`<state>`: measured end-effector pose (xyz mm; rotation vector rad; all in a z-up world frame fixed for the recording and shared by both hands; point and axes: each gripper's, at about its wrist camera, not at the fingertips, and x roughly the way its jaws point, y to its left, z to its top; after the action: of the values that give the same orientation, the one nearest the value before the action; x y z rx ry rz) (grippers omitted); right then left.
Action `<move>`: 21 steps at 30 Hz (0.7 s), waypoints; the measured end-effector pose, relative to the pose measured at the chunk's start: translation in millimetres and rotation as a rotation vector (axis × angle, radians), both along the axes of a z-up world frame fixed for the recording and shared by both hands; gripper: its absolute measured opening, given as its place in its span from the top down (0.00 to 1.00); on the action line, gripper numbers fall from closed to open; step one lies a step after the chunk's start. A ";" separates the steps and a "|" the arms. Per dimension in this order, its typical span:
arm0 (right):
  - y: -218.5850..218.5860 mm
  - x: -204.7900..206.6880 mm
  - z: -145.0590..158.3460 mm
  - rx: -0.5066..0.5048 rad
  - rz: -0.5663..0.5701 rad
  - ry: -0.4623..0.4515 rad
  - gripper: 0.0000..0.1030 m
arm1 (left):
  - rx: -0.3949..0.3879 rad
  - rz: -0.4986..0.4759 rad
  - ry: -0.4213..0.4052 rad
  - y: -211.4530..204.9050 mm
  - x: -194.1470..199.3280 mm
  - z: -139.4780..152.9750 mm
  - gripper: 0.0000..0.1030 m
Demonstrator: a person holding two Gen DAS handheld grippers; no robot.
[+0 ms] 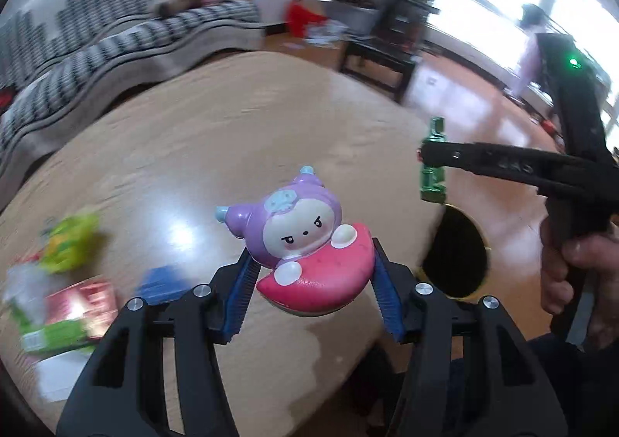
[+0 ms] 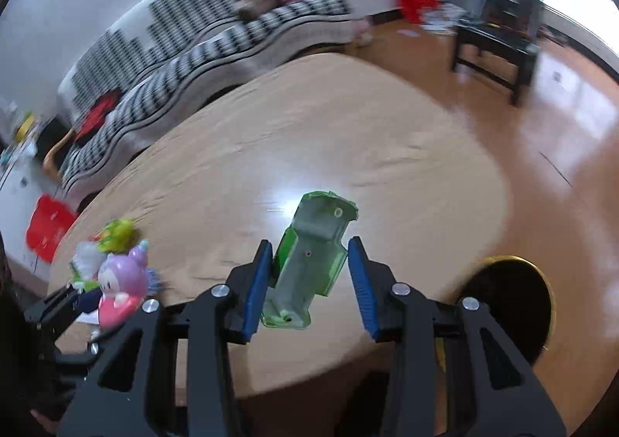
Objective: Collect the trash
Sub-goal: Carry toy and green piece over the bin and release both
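My left gripper (image 1: 309, 274) is shut on a squishy toy (image 1: 305, 243), a purple-hooded figure on a pink crescent, held above the round tan table (image 1: 232, 127). Right of it, my right gripper (image 1: 429, 158) is shut on a clear green plastic piece (image 1: 433, 181), with a hand (image 1: 572, 270) on its handle. In the right wrist view the green plastic piece (image 2: 313, 255) stands upright between the blue pads of the right gripper (image 2: 309, 274). The toy (image 2: 120, 290) shows at lower left there. A black bin with a gold rim (image 1: 456, 255) (image 2: 510, 305) stands on the floor by the table's right edge.
Blurred litter lies at the table's left: a green wrapper (image 1: 69, 243), a red packet (image 1: 85, 301) and a blue item (image 1: 158, 282). A striped sofa (image 2: 193, 50) runs behind the table. A dark side table (image 2: 495, 46) stands on the wooden floor, and a person (image 1: 530, 50) is by the window.
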<state>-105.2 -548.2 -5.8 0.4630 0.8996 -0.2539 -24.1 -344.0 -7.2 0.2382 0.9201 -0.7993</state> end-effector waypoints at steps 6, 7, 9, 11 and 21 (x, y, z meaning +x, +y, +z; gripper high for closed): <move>-84.9 -70.5 -24.2 0.019 -0.197 0.044 0.61 | -0.012 -0.170 0.044 -92.2 -38.3 -24.9 0.47; -96.4 -79.5 -28.6 0.023 -0.220 0.053 0.61 | -0.011 -0.200 0.057 -107.4 -45.8 -31.5 0.47; -119.5 -99.5 -39.6 0.038 -0.273 0.077 0.60 | -0.011 -0.251 0.081 -133.8 -58.5 -44.0 0.47; -142.9 -119.0 -53.7 0.060 -0.329 0.108 0.60 | -0.005 -0.297 0.110 -154.3 -69.0 -58.1 0.47; -185.6 -153.3 -76.5 0.110 -0.413 0.141 0.60 | 0.020 -0.397 0.198 -219.9 -92.8 -112.2 0.47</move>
<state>-258.6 -733.8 -82.3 0.7400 0.9536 -0.6221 -116.9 -563.9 -119.4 0.3709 1.0844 -1.1959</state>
